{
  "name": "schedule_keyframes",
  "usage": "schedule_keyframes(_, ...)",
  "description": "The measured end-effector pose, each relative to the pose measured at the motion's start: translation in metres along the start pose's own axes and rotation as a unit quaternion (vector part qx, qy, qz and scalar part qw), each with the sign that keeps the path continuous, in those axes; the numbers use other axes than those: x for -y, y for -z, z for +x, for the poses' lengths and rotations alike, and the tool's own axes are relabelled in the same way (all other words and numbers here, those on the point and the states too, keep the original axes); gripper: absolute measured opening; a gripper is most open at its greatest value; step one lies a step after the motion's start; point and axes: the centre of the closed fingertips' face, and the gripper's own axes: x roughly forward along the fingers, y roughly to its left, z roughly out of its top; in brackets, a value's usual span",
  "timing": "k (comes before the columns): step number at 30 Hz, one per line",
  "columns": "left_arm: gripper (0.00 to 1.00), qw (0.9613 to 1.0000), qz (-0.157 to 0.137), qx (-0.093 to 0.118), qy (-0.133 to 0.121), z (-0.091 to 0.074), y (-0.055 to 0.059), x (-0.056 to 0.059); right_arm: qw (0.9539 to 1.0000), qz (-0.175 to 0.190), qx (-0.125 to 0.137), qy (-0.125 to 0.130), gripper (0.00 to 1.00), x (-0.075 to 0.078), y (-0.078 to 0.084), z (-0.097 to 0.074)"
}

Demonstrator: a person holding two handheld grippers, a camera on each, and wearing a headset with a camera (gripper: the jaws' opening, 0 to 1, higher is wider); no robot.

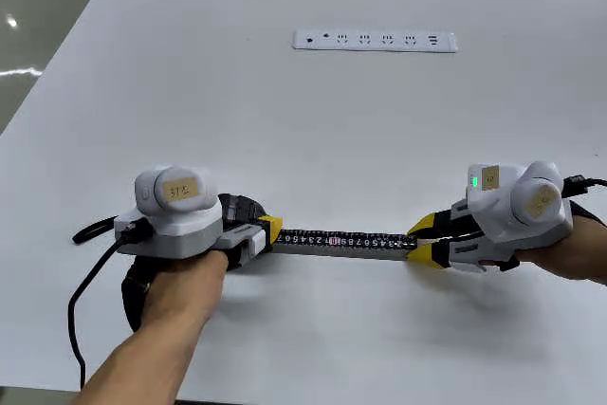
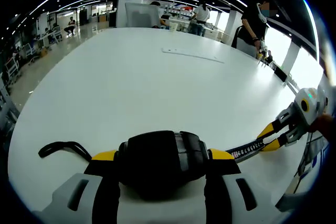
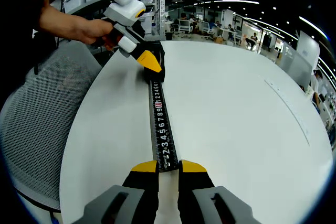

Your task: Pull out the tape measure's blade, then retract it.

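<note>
The left tool [image 2: 163, 156] is clamped across the black tape measure case [image 1: 242, 211], one yellow-tipped jaw on each side, holding it low at the near left of the white table [image 1: 285, 120]; that grip anchors the case so the pull has something to work against. The right tool [image 3: 168, 167] is closed on the free end of the blade [image 1: 346, 240], pinching the tip at the near right; holding the very end leaves the drawn length free. The blade runs straight between the two tools, numbered face up; whether it rests on the table or hangs just above it cannot be told. The tools stand well apart along one line, likely so that the blade leaves the case mouth squarely and does not kink. A white power strip [image 1: 375, 41] lies far back on the table, well apart from the work. The blade looks drawn out part way; retraction is not yet done, and it would call for the right tool to ease toward the case rather than let the tip snap in.
</note>
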Motion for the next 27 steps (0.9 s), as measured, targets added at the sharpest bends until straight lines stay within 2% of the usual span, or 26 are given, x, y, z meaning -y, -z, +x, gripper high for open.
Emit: schedule_keyframes(27,0.61,1.0000,-0.007,-0.001,0.003,-0.003,0.000,0.001,0.9999,-0.003,0.013,-0.008,0.10,-0.002,-0.024,0.018)
